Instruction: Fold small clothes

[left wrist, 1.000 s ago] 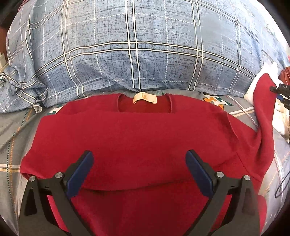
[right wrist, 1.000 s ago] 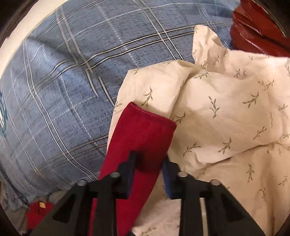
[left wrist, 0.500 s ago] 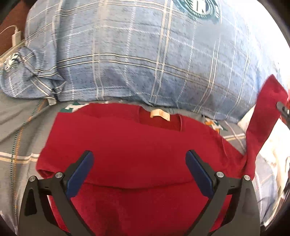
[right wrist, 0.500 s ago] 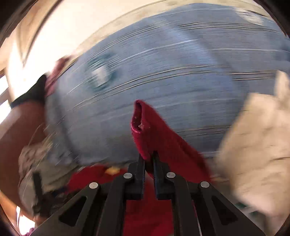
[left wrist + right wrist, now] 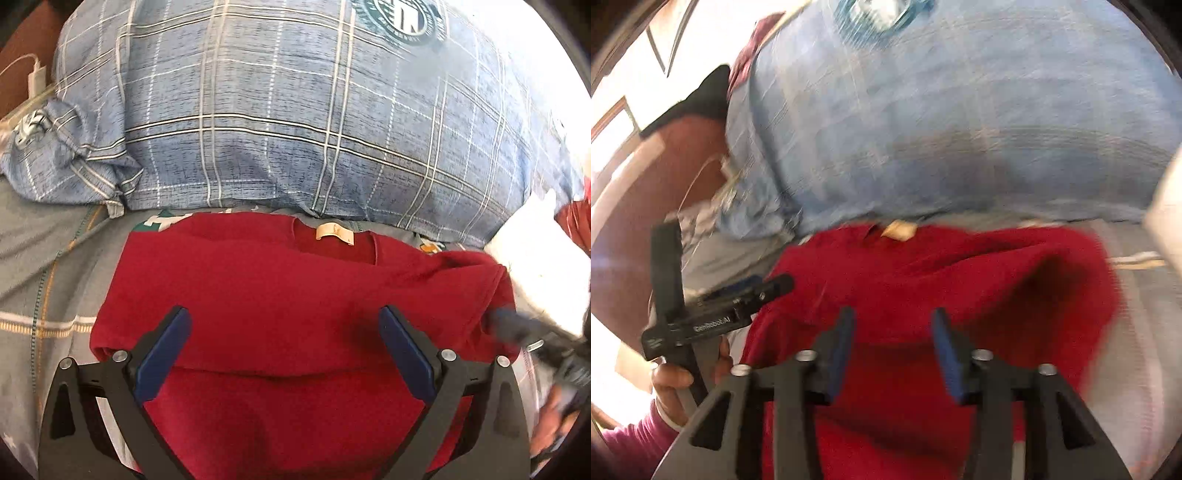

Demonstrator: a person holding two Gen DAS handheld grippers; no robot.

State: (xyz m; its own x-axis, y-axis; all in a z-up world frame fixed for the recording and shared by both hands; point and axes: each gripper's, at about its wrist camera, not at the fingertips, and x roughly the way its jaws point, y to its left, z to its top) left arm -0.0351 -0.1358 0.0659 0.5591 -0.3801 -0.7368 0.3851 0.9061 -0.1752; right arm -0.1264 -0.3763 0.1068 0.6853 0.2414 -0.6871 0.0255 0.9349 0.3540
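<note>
At the far left of the left wrist view, a white charger (image 5: 37,75) with its cable lies beside the bunched corner of a blue plaid quilt (image 5: 295,122); the brown surface behind it is cut off by the lens edge. The quilt fills the upper half of the view, and a round green emblem (image 5: 404,18) on it is clipped at the top. Below it a red shirt (image 5: 295,295) lies flat on the grey bed sheet (image 5: 37,266), collar toward the quilt, with a tan label (image 5: 334,233) inside the neck. Its near part is hidden under the left gripper (image 5: 282,352), whose jaws stand wide apart above the cloth, holding nothing. The shirt's right sleeve (image 5: 476,280) is folded in over the body. At the right edge the right gripper shows only as a dark blur, and a white cloth (image 5: 535,273) behind it is washed out.

The right wrist view is smeared by motion. The left gripper (image 5: 753,288) appears at the left, in a hand (image 5: 670,376) with a pink cuff. The right gripper (image 5: 892,350) hovers over the red shirt (image 5: 923,280) with its jaws parted and empty. The quilt pattern above is hard to make out.
</note>
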